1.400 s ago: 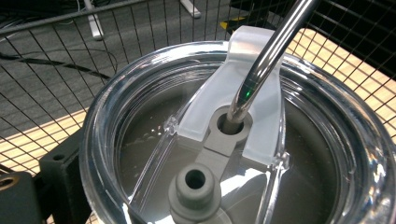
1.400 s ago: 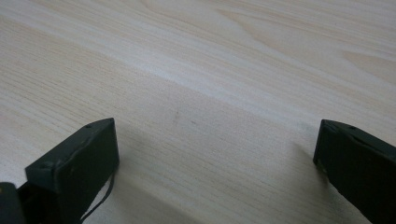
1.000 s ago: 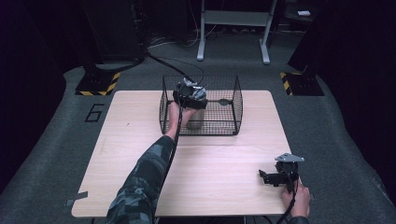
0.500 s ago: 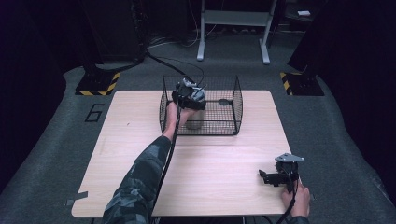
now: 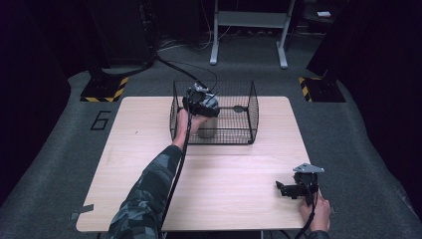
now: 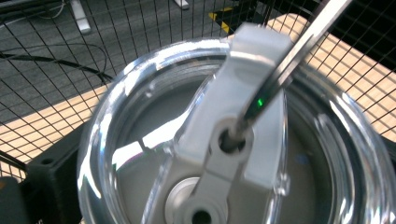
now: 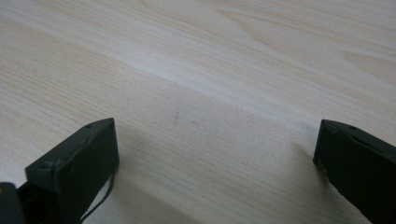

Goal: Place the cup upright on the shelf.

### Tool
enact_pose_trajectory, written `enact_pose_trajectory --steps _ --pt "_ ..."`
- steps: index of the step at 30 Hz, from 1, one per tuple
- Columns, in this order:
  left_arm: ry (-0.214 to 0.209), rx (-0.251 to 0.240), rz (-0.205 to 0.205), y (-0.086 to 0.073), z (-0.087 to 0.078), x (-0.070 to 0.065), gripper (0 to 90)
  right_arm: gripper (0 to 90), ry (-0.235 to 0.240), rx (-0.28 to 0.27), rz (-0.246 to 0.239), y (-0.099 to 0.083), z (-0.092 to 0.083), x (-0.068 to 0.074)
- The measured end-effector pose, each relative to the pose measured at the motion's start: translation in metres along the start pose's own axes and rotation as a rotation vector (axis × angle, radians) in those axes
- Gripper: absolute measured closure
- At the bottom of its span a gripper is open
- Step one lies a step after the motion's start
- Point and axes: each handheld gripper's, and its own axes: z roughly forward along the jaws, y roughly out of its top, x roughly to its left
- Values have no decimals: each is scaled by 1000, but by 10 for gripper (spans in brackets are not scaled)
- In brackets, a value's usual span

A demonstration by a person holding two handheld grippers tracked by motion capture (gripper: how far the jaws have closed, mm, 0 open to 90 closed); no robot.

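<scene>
Left tongs (image 5: 201,101) reach into the black wire basket (image 5: 247,107) standing at the far edge of the tabletop (image 5: 144,149), w/ the camouflage sleeve (image 5: 149,191) stretching up from the near side. Inside the basket, at its left half, sits a metal tumbler (image 5: 207,130) directly under the tongs. Left gripper view looks straight down on the tumbler's clear plastic lid (image 6: 112,107), w/ a pale grey slider tab (image 6: 243,93) across it & a metal straw (image 6: 299,51) poking through the tab's hole, basket mesh behind. One black jaw sits beside the lid at lower left; whether the left tongs are pinching the tumbler can't be told. Right tongs (image 5: 290,188) rest on the tabletop well apart from the basket, near the front-right corner, grey three-cornered plate on top, hand (image 5: 315,213) behind. Right gripper view: jaws spread wide (image 7: 215,158), bare wood betw. them.
</scene>
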Motion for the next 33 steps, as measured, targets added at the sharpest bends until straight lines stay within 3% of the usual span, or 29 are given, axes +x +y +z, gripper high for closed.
enact_pose_trajectory --steps 2,6,19,33 --pt "-3 16 26 3 -3 -2 0 0 1 0 0 0 0 0" --pt "-2 32 29 4 -8 -3 0 0 1 0 0 0 0 0" --pt "-10 1 43 7 -37 -3 0 0 1 0 0 0 0 0" --pt "-49 -24 89 8 -90 -8 0 0 0 0 0 0 0 0"
